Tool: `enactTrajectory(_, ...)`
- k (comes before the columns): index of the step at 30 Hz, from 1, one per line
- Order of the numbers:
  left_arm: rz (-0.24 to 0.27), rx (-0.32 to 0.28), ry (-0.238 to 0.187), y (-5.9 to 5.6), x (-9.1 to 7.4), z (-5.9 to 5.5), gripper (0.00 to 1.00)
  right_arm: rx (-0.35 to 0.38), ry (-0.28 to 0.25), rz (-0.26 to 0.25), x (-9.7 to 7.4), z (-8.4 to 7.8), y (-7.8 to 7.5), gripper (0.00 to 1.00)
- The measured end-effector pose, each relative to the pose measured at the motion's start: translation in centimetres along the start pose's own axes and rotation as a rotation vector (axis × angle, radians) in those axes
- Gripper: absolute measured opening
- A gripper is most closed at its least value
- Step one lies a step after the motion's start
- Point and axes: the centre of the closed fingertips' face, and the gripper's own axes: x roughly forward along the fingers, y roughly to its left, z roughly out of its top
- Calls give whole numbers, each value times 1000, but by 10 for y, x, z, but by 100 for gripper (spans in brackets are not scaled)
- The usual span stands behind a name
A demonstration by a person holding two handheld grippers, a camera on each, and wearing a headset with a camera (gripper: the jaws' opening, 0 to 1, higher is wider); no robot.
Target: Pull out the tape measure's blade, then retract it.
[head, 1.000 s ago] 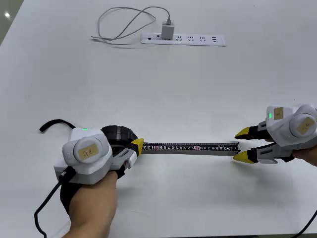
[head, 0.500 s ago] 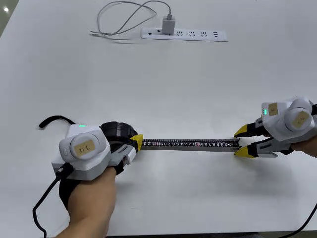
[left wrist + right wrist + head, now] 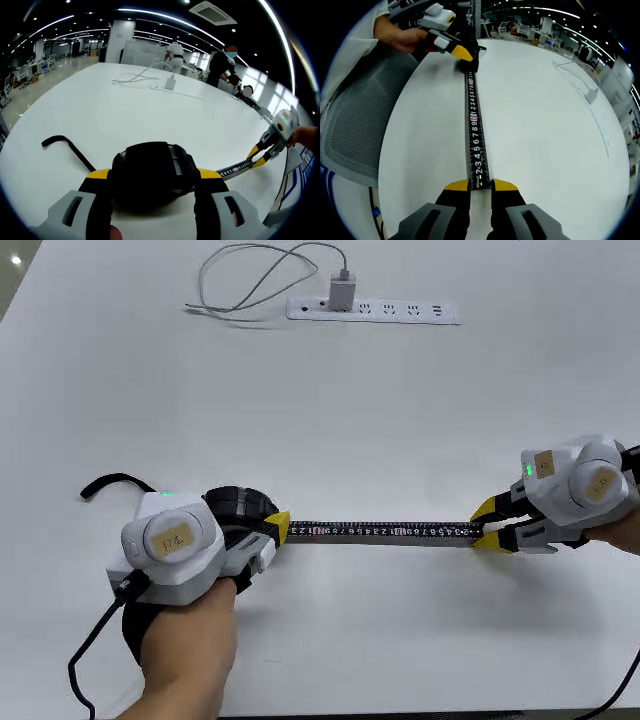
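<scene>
Jaws of left gripper (image 3: 155, 176) clamp case (image 3: 238, 510), those of right gripper (image 3: 480, 186) pinch blade (image 3: 380, 531) tip.

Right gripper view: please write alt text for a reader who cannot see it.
The right gripper pinches the end of the blade, which runs straight across the white table to the tape measure held by the left gripper.
</scene>
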Motion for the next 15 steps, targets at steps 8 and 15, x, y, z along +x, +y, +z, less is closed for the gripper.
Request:
enactTrajectory(8,4,0,3,0,-1,0,62,4,-6,-4,0,1,-1,12)
enactTrajectory(15,3,-2,-1,0,-3,1,62,12,-17,-6,0,1,-1,11)
